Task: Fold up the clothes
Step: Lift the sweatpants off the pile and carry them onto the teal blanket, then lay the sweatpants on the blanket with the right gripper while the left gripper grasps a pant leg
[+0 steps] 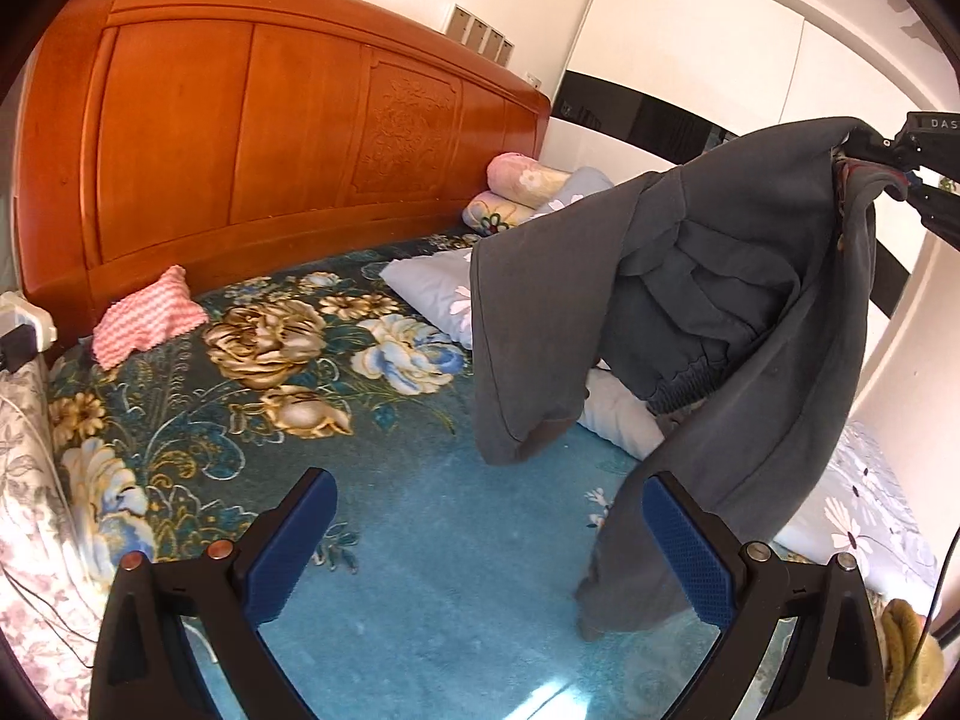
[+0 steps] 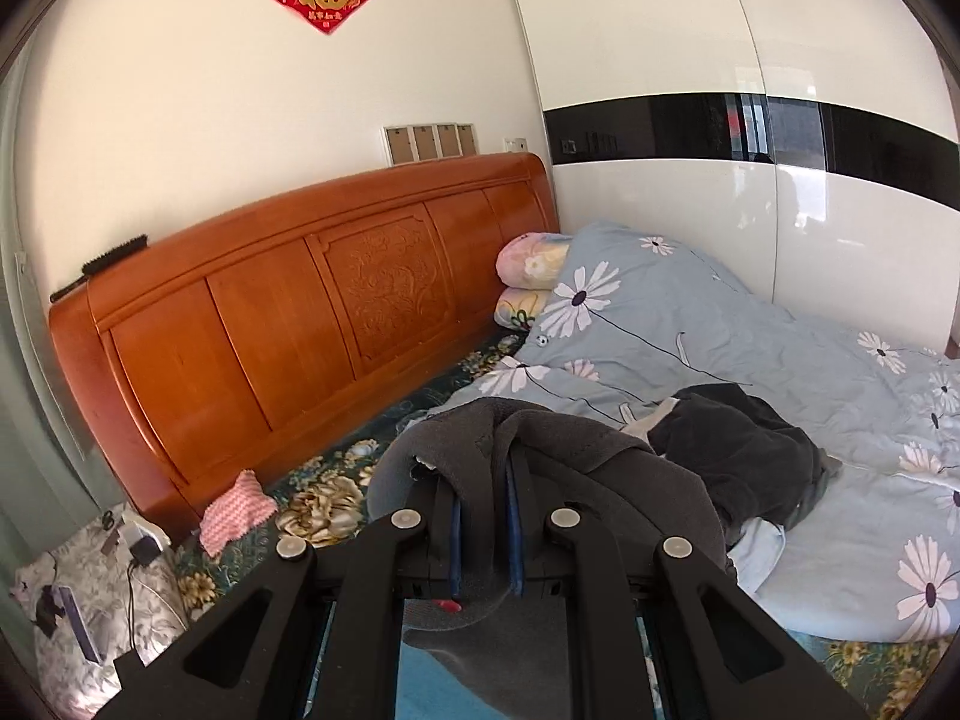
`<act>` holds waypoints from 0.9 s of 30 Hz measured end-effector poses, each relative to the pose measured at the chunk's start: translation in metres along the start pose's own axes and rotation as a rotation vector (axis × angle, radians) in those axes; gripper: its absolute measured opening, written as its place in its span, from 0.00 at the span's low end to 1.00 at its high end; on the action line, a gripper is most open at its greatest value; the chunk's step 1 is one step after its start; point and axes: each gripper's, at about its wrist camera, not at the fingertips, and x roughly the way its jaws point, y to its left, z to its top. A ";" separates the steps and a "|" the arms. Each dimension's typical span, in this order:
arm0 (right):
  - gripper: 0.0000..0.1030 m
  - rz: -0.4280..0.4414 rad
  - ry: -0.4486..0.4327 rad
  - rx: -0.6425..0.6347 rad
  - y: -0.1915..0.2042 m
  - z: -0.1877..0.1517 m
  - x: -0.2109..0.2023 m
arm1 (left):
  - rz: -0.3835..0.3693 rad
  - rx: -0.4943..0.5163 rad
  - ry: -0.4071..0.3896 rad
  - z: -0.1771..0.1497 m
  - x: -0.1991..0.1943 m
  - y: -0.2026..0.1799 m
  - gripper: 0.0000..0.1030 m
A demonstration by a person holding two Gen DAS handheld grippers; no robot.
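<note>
A dark grey garment (image 1: 708, 312) hangs in the air over the bed, held up at the top right by my right gripper (image 1: 870, 162). In the right wrist view the same grey garment (image 2: 540, 438) is draped over my right gripper (image 2: 486, 510), whose blue pads are shut on the cloth. My left gripper (image 1: 489, 546) is open and empty, low over the blue floral bedspread (image 1: 420, 570); its right finger (image 1: 690, 552) is close to the garment's hanging lower end. More dark clothes (image 2: 738, 450) lie in a heap on the quilt.
A wooden headboard (image 1: 270, 138) runs along the back. A pink checked cloth (image 1: 150, 318) lies near it. A light blue flowered quilt (image 2: 720, 348) and rolled pink pillows (image 2: 528, 276) lie at the right. A white wardrobe (image 2: 780, 180) stands beyond. A cluttered bedside stand (image 2: 102, 588) is at the left.
</note>
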 end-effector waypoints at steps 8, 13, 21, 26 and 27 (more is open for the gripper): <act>0.12 -0.193 0.190 0.116 -0.076 -0.083 0.017 | 0.007 0.000 0.103 -0.043 -0.005 0.012 1.00; 0.12 -0.390 0.362 0.302 -0.195 -0.196 0.002 | 0.024 0.061 0.188 -0.074 0.011 -0.003 1.00; 0.12 -0.439 0.492 0.589 -0.294 -0.345 -0.068 | 0.010 0.085 0.285 -0.101 0.045 -0.044 1.00; 0.12 -0.370 0.536 0.550 -0.285 -0.382 -0.079 | 0.018 0.095 0.315 -0.108 0.061 -0.065 1.00; 0.12 -0.356 0.537 0.529 -0.283 -0.384 -0.080 | 0.025 0.098 0.315 -0.108 0.064 -0.066 1.00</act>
